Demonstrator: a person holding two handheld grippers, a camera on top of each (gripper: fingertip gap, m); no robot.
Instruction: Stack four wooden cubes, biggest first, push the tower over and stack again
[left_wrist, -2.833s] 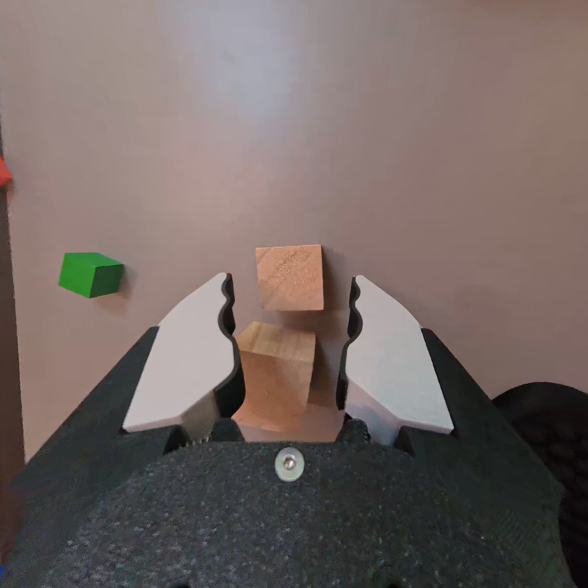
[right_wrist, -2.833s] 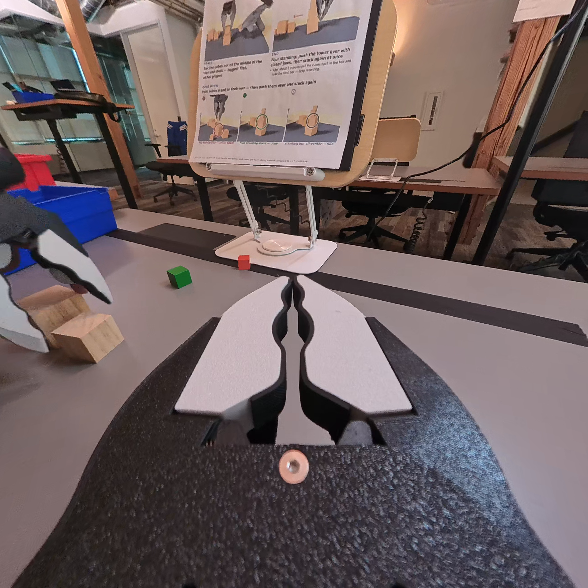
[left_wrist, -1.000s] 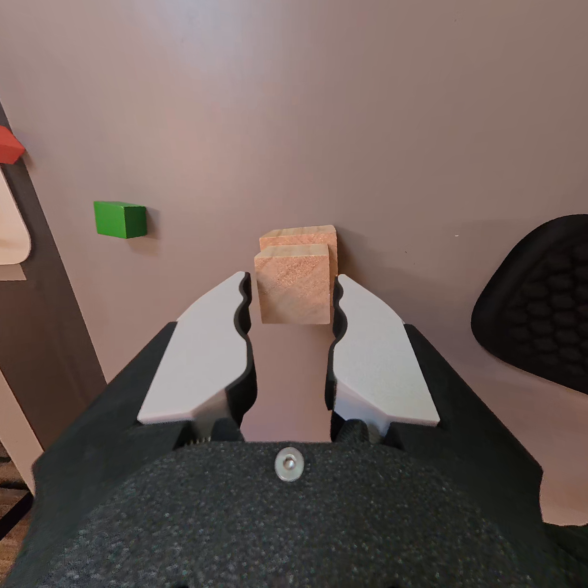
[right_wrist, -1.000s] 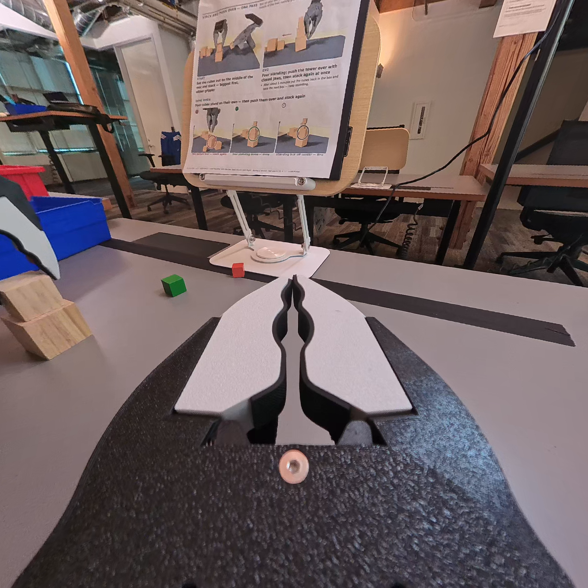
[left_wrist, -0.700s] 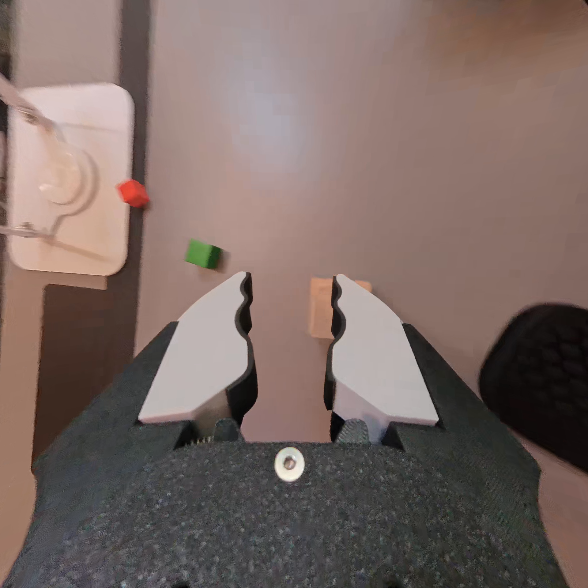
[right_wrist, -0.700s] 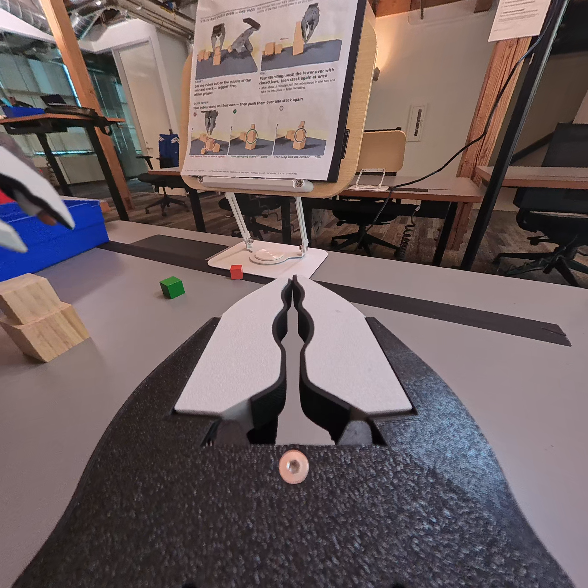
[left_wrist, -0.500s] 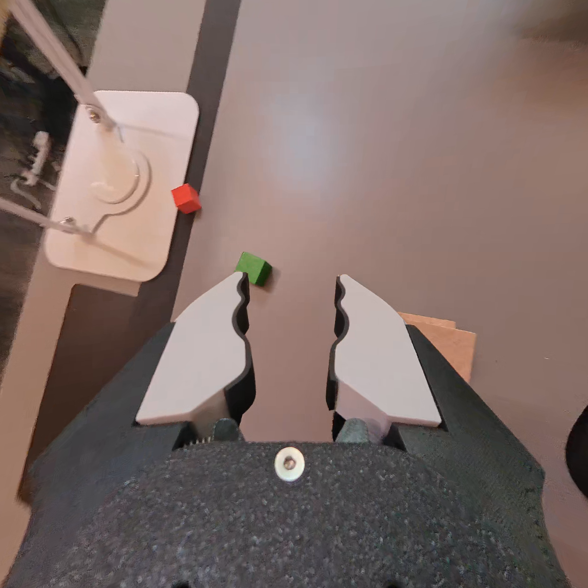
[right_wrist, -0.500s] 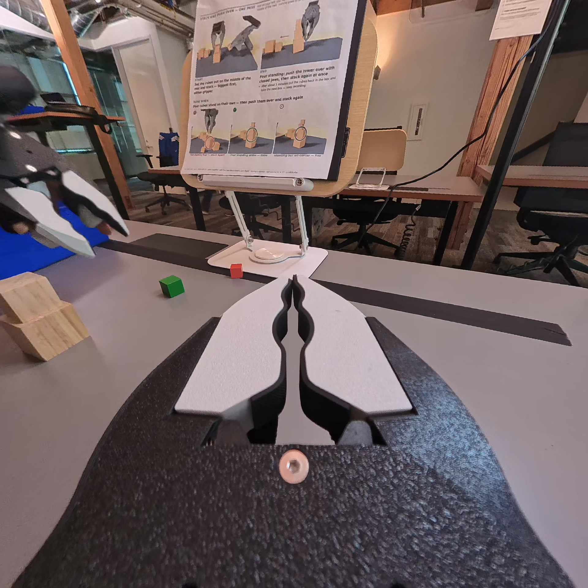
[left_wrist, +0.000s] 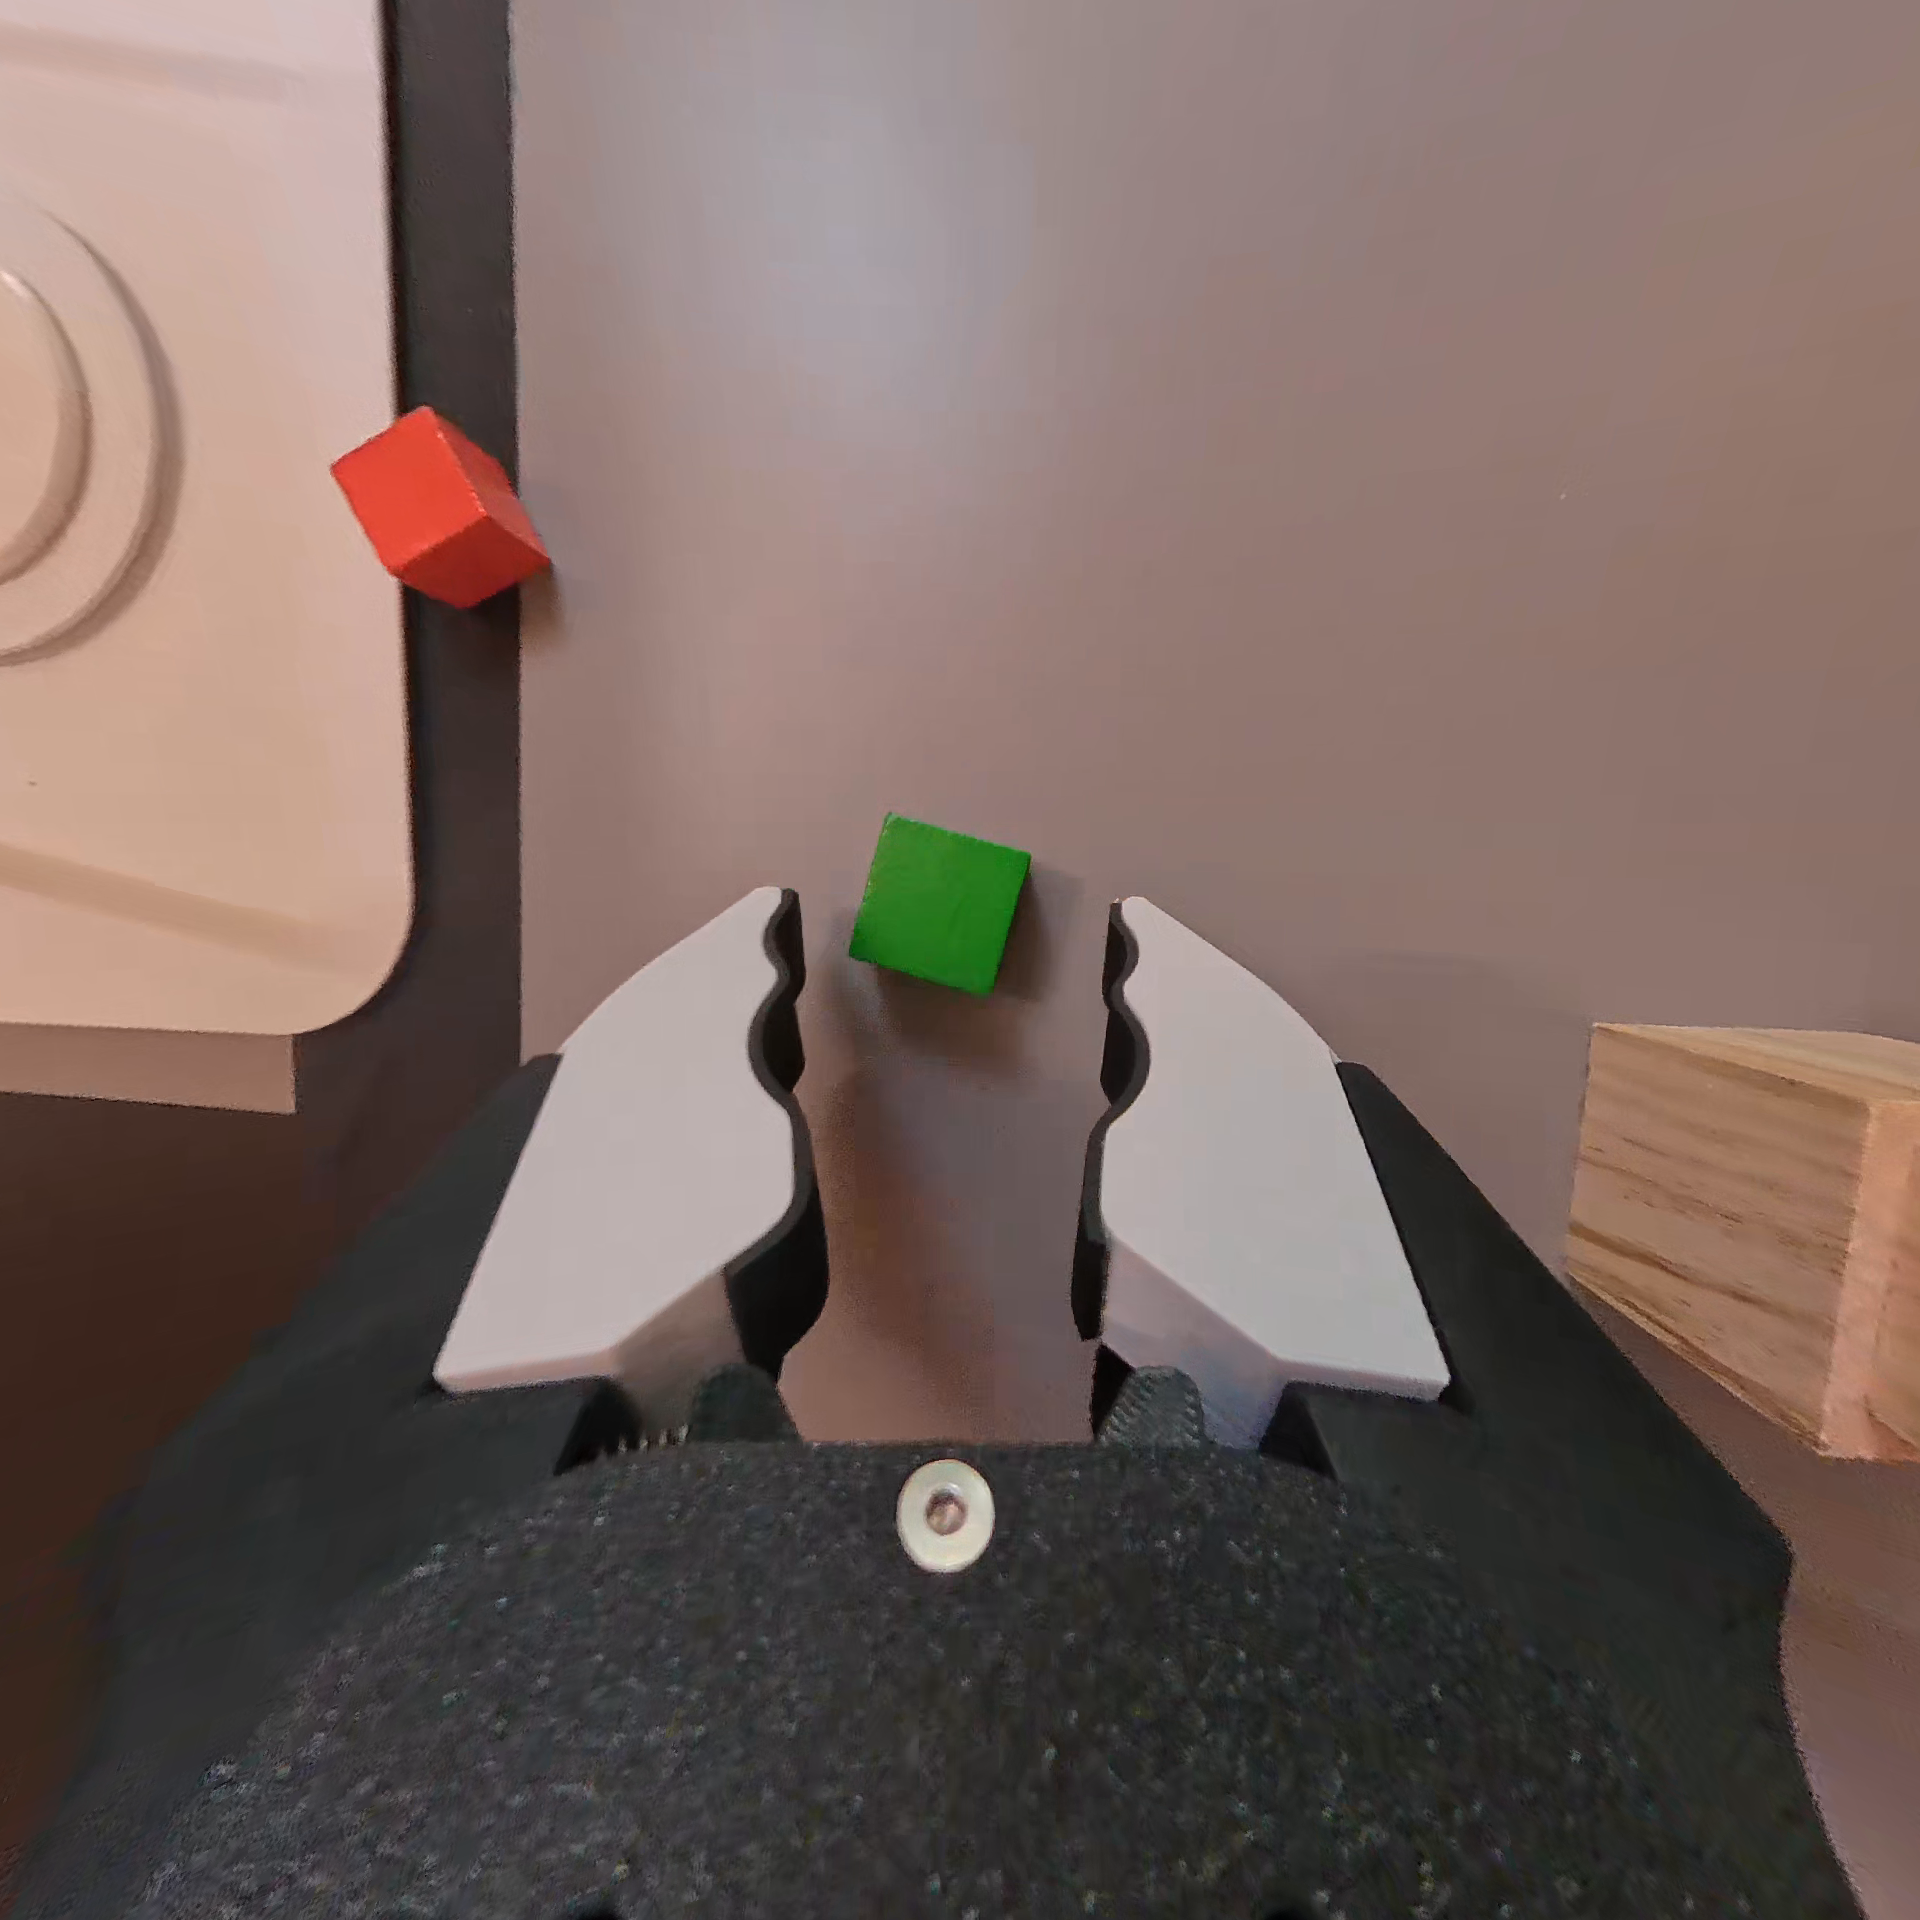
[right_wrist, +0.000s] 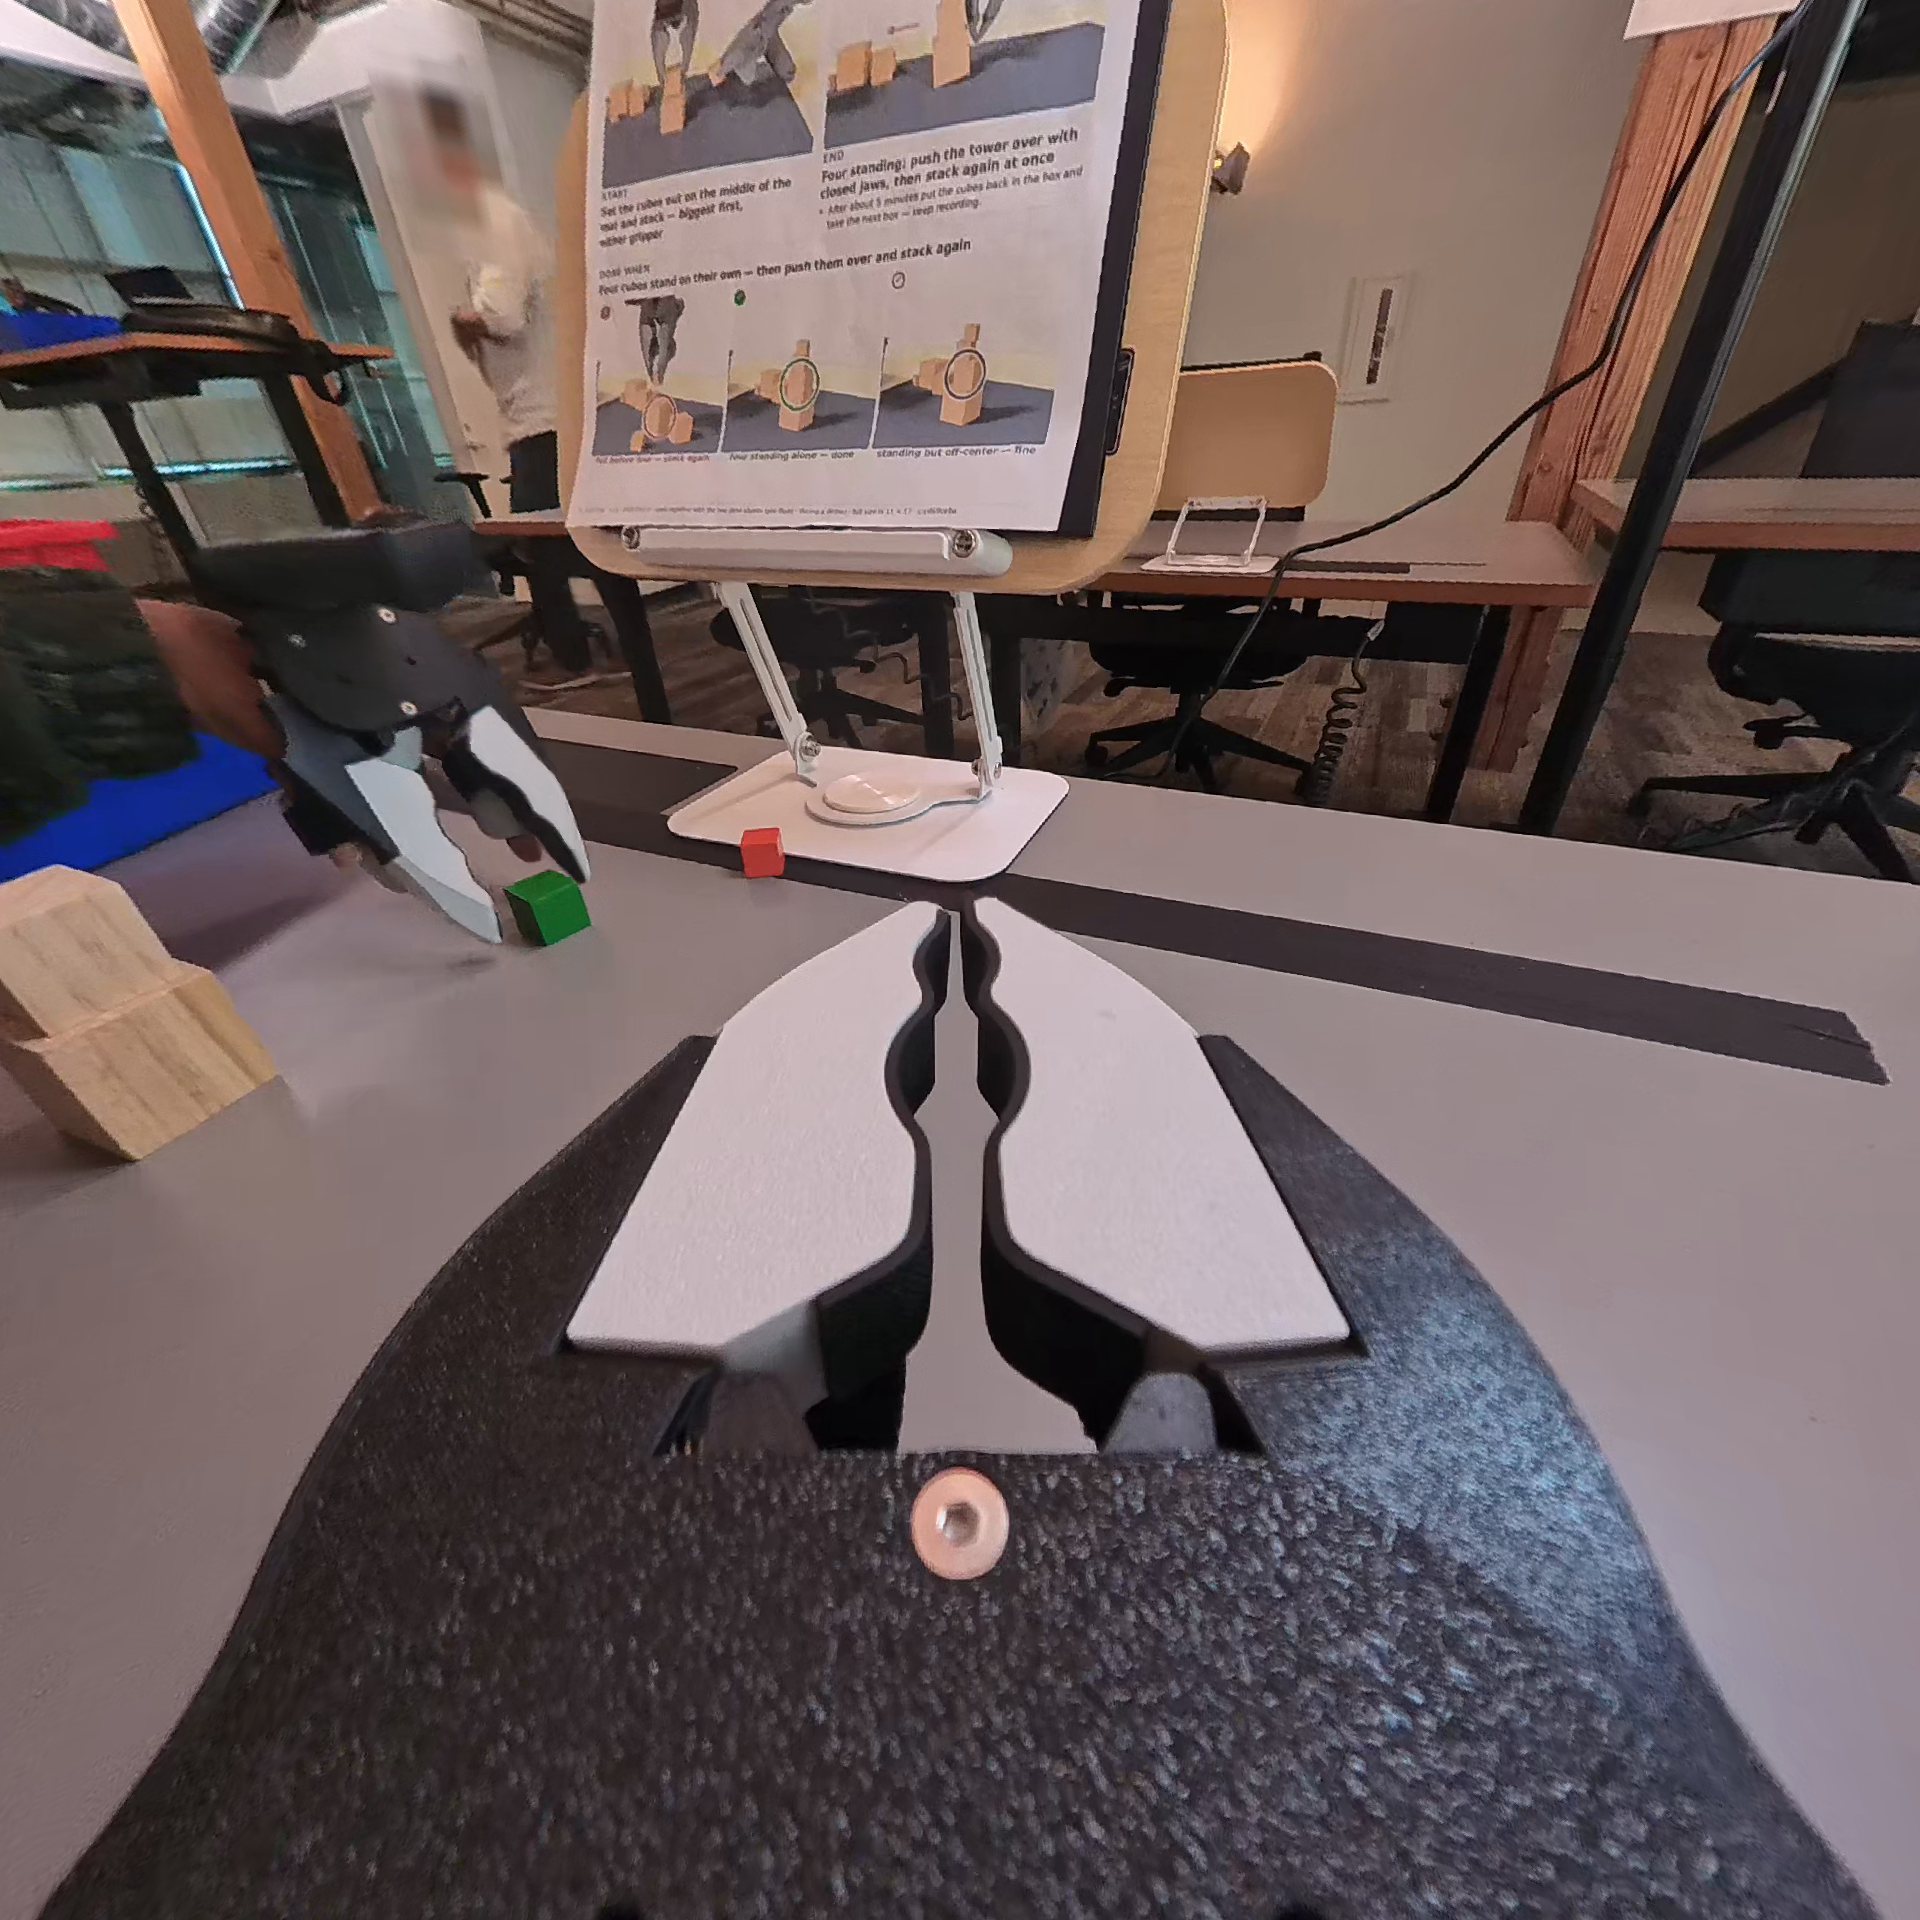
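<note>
Green cube (left_wrist: 940, 902) is the landmark: left tongs (left_wrist: 948, 914) spread around it, pads clear of its sides. Right tongs (right_wrist: 954, 920), nearer, pressed together and bare. Wooden blocks (right_wrist: 114, 1013), stacked, sit nearer than it; red cube (right_wrist: 762, 850) beyond. Risk: cube sits skewed, may twist out. Blue bin (right_wrist: 125, 800) behind, contents hidden.

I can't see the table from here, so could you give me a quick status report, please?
Left claw open, straddling green cube, pads not touching. Right claw shut, empty. Two stacked wooden blocks beside; red cube apart.
</note>
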